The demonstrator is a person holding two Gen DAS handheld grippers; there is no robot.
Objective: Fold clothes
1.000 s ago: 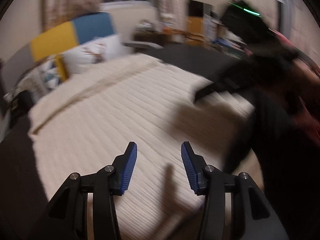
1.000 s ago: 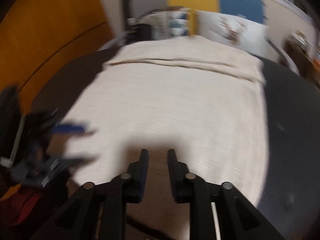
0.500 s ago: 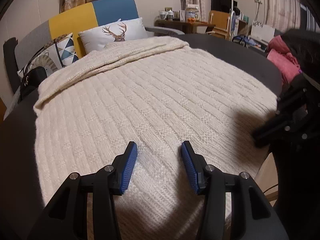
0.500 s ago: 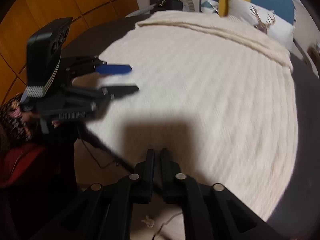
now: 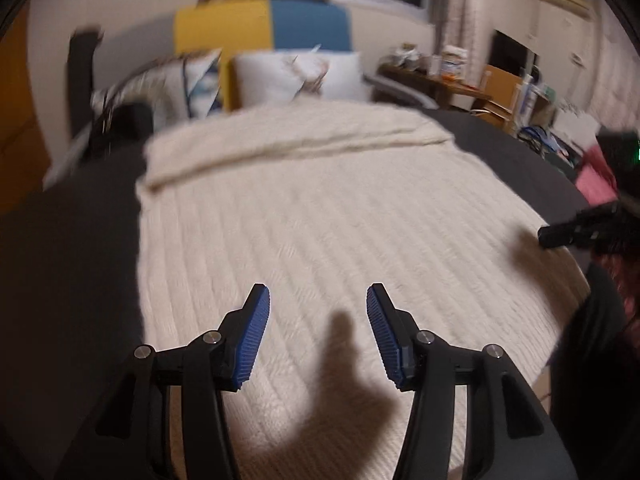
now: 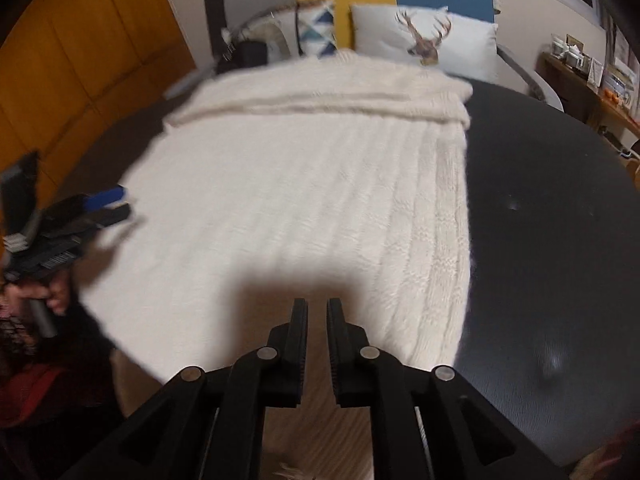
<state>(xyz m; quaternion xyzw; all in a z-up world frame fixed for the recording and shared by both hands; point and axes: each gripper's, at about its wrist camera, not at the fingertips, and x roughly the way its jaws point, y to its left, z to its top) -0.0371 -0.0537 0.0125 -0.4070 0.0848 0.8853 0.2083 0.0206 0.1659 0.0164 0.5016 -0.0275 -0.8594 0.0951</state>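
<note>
Left wrist view: the left gripper [image 5: 318,316] hovers above the near part of a cream knitted blanket [image 5: 320,216] with its blue-padded fingers [image 5: 253,336] set wide apart and nothing between them. The blanket lies spread flat over a bed with a dark sheet [image 5: 68,240], its far edge turned back in a thick fold just before the pillows. A white pillow [image 5: 296,76] rests against a yellow-and-blue headboard [image 5: 264,24] at the far end. At the right edge, the right gripper [image 5: 580,230] reaches in over the blanket's right border; a pink garment [image 5: 596,182] lies just beyond it on the dark sheet.

Right wrist view: the right gripper [image 6: 317,320] is poised over the near edge of the blanket [image 6: 304,184], its black fingers [image 6: 298,336] nearly together with only a narrow gap, gripping nothing. The left gripper [image 6: 108,204], held in a hand [image 6: 44,294], appears at the left, over the blanket's left border. A deer-print pillow [image 6: 424,40] and a triangle-patterned cushion [image 6: 316,26] stand at the far end. Both views are motion-blurred.
</note>
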